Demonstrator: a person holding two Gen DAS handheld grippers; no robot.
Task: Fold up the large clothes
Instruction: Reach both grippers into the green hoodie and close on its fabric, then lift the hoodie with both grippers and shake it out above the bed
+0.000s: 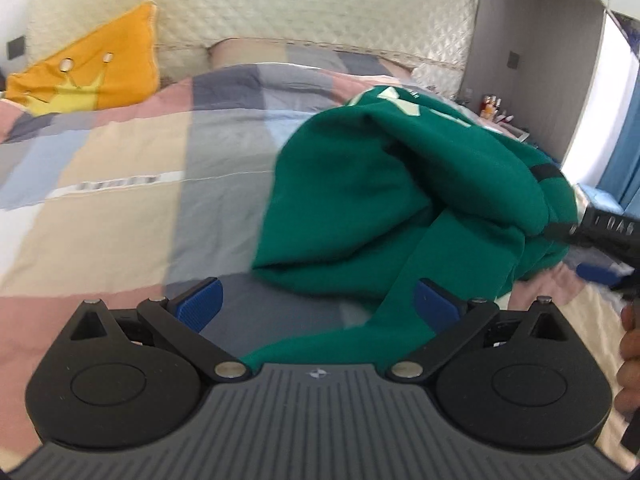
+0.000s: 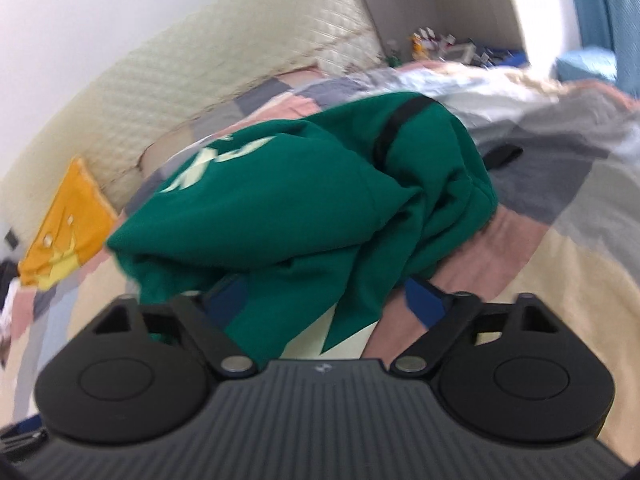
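Note:
A large green garment (image 1: 360, 208) with pale lettering and a black strap lies bunched on the bed; it also shows in the right wrist view (image 2: 304, 208). My left gripper (image 1: 316, 304) is open, its blue pads wide apart, with a fold of green cloth hanging between them. My right gripper (image 2: 324, 300) is open too, with green cloth draped over its left finger and between the pads. The right gripper also shows at the right edge of the left wrist view (image 1: 600, 248), beside the garment.
The bed has a patchwork quilt (image 1: 140, 184) in pink, beige, grey and blue. An orange crown pillow (image 1: 92, 68) leans on the quilted headboard (image 1: 280, 4). A cluttered nightstand (image 2: 444, 48) and blue curtains (image 2: 608, 12) are at the far right.

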